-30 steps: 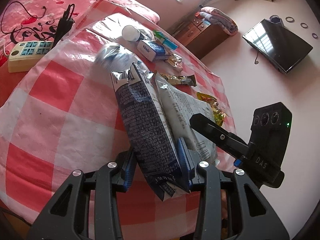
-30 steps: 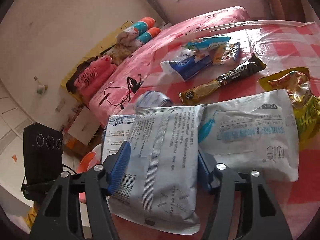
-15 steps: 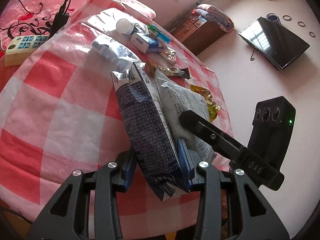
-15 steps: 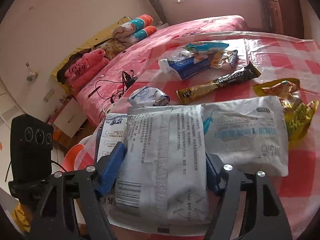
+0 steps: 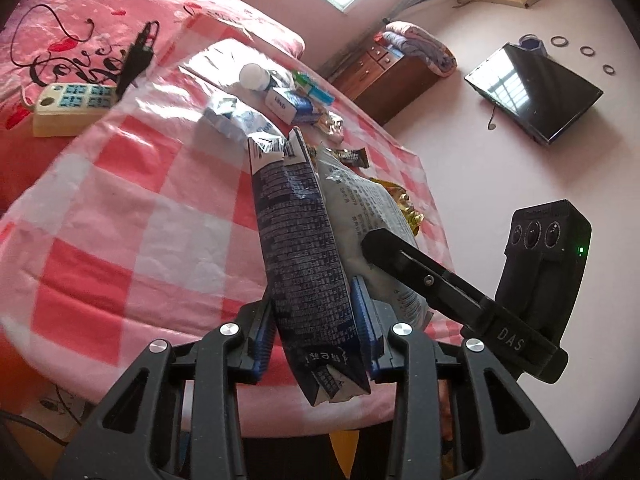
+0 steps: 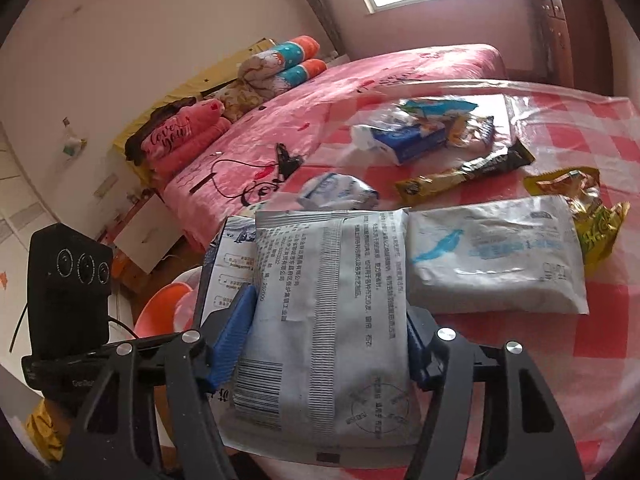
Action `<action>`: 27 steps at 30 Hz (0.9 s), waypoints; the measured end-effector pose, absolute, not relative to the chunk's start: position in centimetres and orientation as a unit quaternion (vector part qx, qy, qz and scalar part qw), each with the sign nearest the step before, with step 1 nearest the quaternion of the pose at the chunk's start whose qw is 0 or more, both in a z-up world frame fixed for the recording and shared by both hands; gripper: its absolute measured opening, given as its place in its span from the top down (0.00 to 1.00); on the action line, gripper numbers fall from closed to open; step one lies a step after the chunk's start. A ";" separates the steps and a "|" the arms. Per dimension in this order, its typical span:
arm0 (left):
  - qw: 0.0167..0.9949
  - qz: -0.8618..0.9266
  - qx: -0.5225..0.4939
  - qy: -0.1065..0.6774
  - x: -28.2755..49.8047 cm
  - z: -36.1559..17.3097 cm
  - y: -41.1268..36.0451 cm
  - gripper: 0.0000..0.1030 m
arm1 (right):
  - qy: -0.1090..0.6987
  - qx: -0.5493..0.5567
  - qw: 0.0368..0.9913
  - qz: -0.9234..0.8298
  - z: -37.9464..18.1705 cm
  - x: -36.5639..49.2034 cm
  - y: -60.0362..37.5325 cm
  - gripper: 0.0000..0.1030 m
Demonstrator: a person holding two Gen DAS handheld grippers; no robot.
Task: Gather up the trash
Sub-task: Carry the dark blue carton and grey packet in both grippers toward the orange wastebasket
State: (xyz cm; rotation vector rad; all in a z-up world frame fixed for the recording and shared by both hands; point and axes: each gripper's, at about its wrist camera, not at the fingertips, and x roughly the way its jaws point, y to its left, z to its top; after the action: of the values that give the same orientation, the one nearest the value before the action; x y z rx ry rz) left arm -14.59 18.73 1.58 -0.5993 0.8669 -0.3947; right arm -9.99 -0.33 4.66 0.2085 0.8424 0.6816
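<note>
My left gripper is shut on a dark blue printed carton, held upright over the near edge of the checked tablecloth. My right gripper is shut on a silver-white foil packet, held flat beside the carton; the packet also shows in the left wrist view. The right gripper's finger shows in the left wrist view as a black bar.
On the cloth lie a white wet-wipes pack, a yellow snack bag, a coffee stick, a crumpled blue-white wrapper, a blue-white box and a white bottle. A power strip lies on the bed. An orange bin stands below.
Both grippers have drawn back and up from the table with their items still held. The crumpled wrapper and far litter now sit farther away.
</note>
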 end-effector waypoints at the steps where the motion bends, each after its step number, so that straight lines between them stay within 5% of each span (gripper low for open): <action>1: 0.847 -0.186 -0.284 0.409 -14.8 1.7 19.0 0.64 | 0.398 0.095 0.852 0.327 5.0 -10.2 0.2 0.37; 27: 0.870 -0.100 -0.336 0.346 -21.4 3.2 29.6 0.65 | 0.403 0.068 0.818 0.405 6.1 -11.8 10.2 0.40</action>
State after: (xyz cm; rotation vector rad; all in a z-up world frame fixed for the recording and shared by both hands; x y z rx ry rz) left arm -21.45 29.59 3.19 -0.7033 0.7242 -0.2099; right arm -11.81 10.21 6.14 0.1453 0.8579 0.8628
